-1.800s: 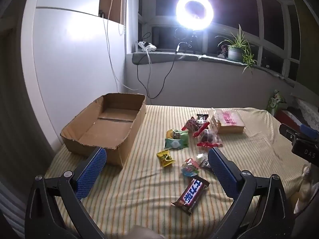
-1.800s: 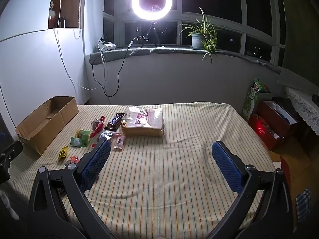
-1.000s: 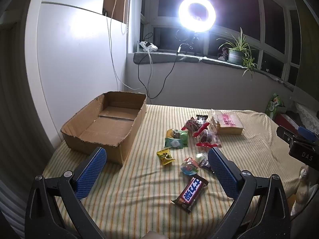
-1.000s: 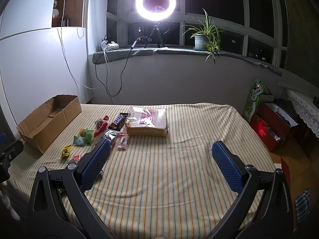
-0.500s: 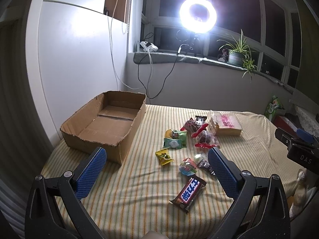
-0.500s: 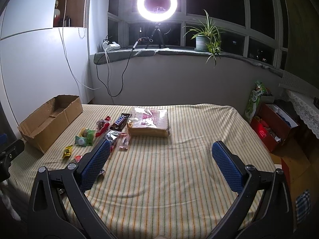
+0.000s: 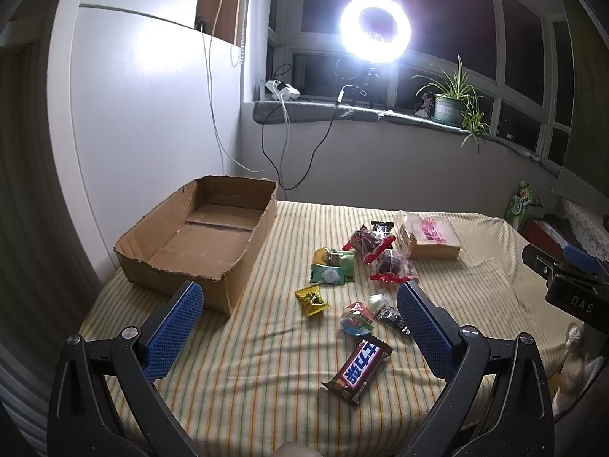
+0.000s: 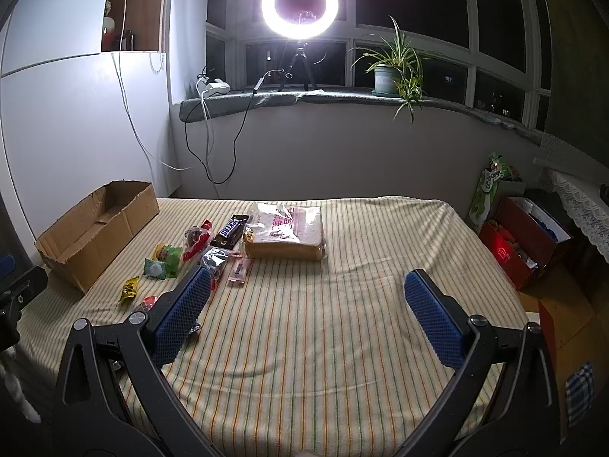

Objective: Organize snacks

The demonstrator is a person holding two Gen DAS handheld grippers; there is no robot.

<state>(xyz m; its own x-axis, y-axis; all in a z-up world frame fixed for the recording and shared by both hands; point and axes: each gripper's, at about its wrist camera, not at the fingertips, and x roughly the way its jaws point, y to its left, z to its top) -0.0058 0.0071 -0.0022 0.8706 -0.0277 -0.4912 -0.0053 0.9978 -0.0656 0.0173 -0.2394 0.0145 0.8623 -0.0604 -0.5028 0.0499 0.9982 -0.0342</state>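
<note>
Left wrist view shows the left gripper [image 7: 297,323] spread wide over scattered snacks [image 7: 357,266] on the striped bed [image 7: 266,361], cardboard box [image 7: 198,243] at ten o'clock, while the right gripper [image 8: 304,304] also gapes, holding nothing.

a room in a home at night: striped cloth [image 8: 342,323] over a bed-like surface, potted plant [image 8: 394,72] on the window sill [image 8: 266,101], dark windows, ring light [image 8: 300,3] on a tripod, lace-covered furniture [image 8: 578,198] at right.

One cardboard box [image 7: 198,243], one bread bag [image 8: 285,230], two chocolate bars [image 7: 357,371]
</note>
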